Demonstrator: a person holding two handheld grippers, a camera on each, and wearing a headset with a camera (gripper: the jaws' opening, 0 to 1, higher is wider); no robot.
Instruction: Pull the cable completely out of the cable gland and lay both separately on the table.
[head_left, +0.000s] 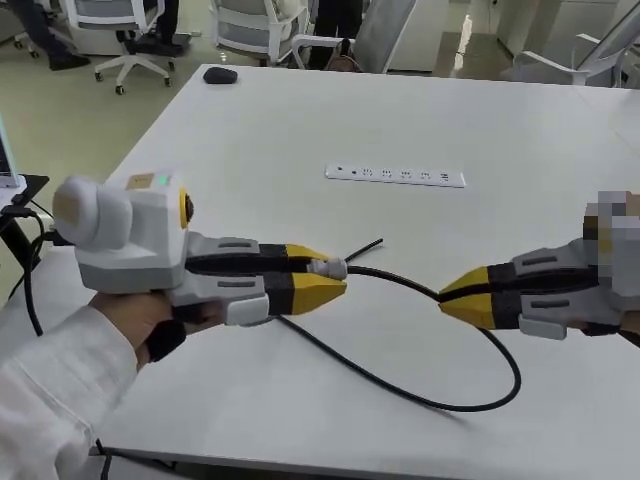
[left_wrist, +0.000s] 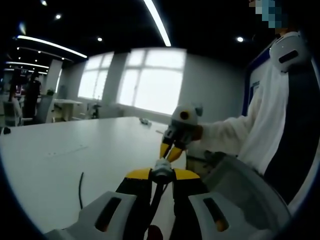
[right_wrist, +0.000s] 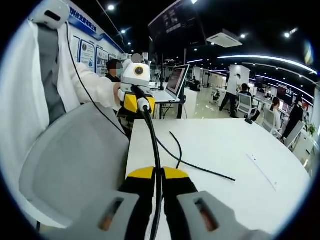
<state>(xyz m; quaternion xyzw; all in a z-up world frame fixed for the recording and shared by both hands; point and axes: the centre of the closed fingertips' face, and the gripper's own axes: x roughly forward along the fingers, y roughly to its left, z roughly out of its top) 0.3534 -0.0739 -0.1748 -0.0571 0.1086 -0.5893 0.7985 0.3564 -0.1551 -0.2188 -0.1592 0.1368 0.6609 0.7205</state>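
Left gripper is clamping its yellow jaw tips down on the white cable gland. The gland's nose is poking out past the tips, and the rest of its body is sitting hidden between the jaws. Right gripper is squeezing tight on the black cable, with no gap showing other than the cable itself.

Both grippers are hovering over the white table, tips facing each other and well apart. The cable is running taut from the gland's nose across to the right jaws, so it is not out of the gland yet. Past the right jaws it is dropping to the table, looping round and heading back under the left gripper, where a stretch is getting covered. A free end is lying on the table just beyond the left tips (probably the same run, but I can't trace it through the hidden part).

In the left gripper view a dark strand is going back between the jaws behind the gland, and its end is hidden. The right gripper's rear is getting cut off at the edge of the head view. A power strip is lying further out on the table, and a dark mouse is sitting near the far edge.
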